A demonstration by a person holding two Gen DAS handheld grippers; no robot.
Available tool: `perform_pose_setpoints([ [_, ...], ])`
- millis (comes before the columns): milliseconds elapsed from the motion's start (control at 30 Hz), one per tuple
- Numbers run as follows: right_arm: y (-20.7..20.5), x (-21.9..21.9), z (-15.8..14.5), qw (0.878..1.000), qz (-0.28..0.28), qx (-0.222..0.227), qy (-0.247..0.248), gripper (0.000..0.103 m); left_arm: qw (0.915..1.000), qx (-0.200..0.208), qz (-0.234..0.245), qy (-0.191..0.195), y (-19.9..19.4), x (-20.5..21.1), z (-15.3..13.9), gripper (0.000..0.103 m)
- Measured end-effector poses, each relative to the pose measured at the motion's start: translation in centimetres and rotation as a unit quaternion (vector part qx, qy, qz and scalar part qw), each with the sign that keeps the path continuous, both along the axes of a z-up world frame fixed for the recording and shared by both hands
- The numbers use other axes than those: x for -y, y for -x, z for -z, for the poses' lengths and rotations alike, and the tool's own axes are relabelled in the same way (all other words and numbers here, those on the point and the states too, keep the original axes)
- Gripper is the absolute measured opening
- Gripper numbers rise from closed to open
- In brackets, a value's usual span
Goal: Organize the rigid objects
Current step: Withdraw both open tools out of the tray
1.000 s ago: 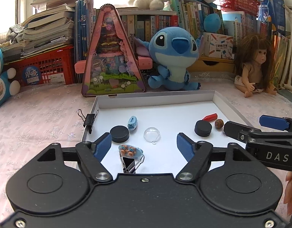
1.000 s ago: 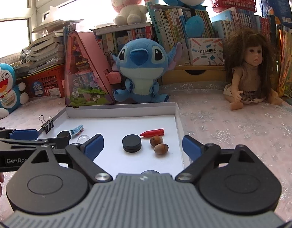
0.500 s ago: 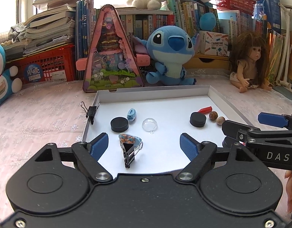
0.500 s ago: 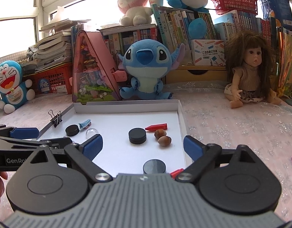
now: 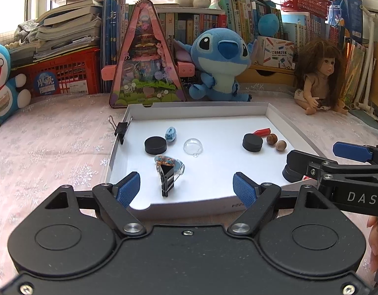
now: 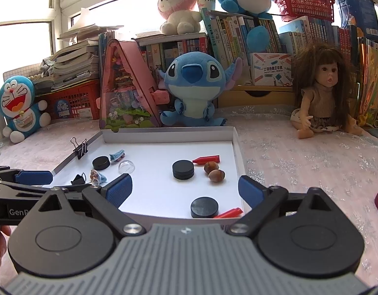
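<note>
The white tray [image 6: 235,145] fills the middle of both views, and its small pieces seem loosely sorted: a black disc [image 6: 183,169], a red cone [image 6: 206,159] and two nuts [image 6: 213,170] sit right of centre, while another disc [image 5: 155,145], a clear dome [image 5: 193,145] and a binder clip [image 5: 167,174] lie left. A third disc [image 6: 204,207] and a red piece [image 6: 228,213] rest at the near right corner. The left gripper [image 5: 186,188] and the right gripper [image 6: 185,191] both hover at the tray's near edge, low in frame, fingers spread wide, grasping and touching nothing.

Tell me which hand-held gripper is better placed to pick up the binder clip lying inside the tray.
Left. The left hand-held gripper is open and the binder clip lies almost centred between its fingers. The right hand-held gripper faces the tray's right side, nearer the black disc.
</note>
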State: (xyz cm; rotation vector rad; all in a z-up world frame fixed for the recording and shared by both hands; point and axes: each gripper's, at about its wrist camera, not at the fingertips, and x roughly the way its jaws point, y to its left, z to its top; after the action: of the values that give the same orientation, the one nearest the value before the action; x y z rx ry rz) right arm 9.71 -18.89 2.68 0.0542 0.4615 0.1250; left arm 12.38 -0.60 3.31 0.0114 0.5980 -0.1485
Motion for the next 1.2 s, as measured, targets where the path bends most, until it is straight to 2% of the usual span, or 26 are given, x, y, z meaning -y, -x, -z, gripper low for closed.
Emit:
perform_pose_setpoints([
  [733,1.9,0.2,2.2,0.999,0.003,-0.033,-0.001,0.098,0.9999,-0.012,0.008,-0.005,3.2,-0.5,1.8,0.082],
  [1200,1.6,0.3,3.4,0.998,0.016,-0.062,0.005,0.098,0.9993,-0.025,-0.02,-0.019,1.4,-1.4,3.1,0.082],
])
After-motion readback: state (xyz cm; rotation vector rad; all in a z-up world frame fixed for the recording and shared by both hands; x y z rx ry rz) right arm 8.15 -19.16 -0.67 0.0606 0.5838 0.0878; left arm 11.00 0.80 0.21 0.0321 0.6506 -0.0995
